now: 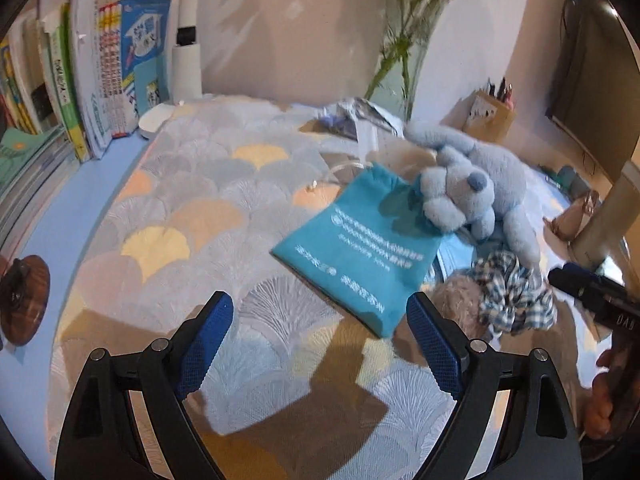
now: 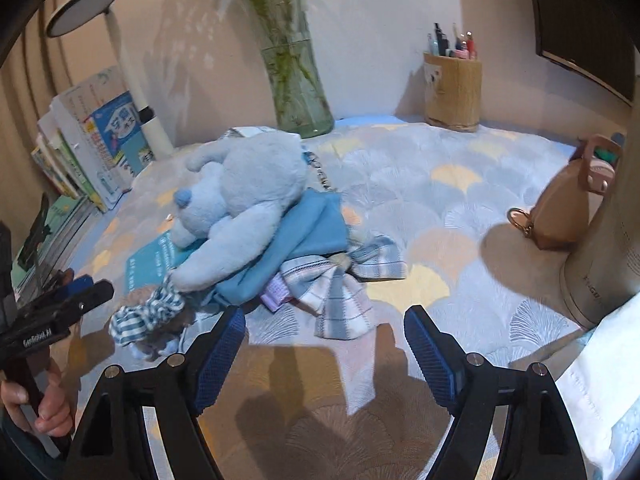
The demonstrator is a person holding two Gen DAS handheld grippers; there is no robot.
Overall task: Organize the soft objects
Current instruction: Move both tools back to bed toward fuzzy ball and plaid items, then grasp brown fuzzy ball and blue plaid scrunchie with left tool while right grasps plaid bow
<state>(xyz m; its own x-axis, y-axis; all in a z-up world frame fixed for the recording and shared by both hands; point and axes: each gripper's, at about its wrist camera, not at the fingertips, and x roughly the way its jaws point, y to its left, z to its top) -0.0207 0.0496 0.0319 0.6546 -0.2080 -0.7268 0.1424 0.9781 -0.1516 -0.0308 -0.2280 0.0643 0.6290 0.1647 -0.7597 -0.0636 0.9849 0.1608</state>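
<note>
A light blue plush dog [image 1: 476, 184] [image 2: 248, 200] lies on a pile of soft things on the patterned mat. Under it are a teal drawstring pouch [image 1: 360, 252] [image 2: 148, 264] with white print, a blue cloth [image 2: 304, 248], a plaid bow [image 2: 344, 284] and a checked scrunchie [image 1: 516, 296] [image 2: 148, 312]. My left gripper [image 1: 320, 316] is open above the bare mat, just short of the pouch's near corner. My right gripper [image 2: 324, 332] is open too, its fingers just short of the plaid bow. Nothing is between either pair of fingers.
Books [image 1: 108, 76] [image 2: 92, 144] and a white lamp [image 2: 132, 80] stand at the left. At the back are a glass vase [image 2: 300, 92] with stems and a pen holder [image 2: 452, 88]. A tan pouch [image 2: 560, 204] leans on a grey cylinder [image 2: 608, 248] at the right. A wooden disc [image 1: 24, 300] lies left.
</note>
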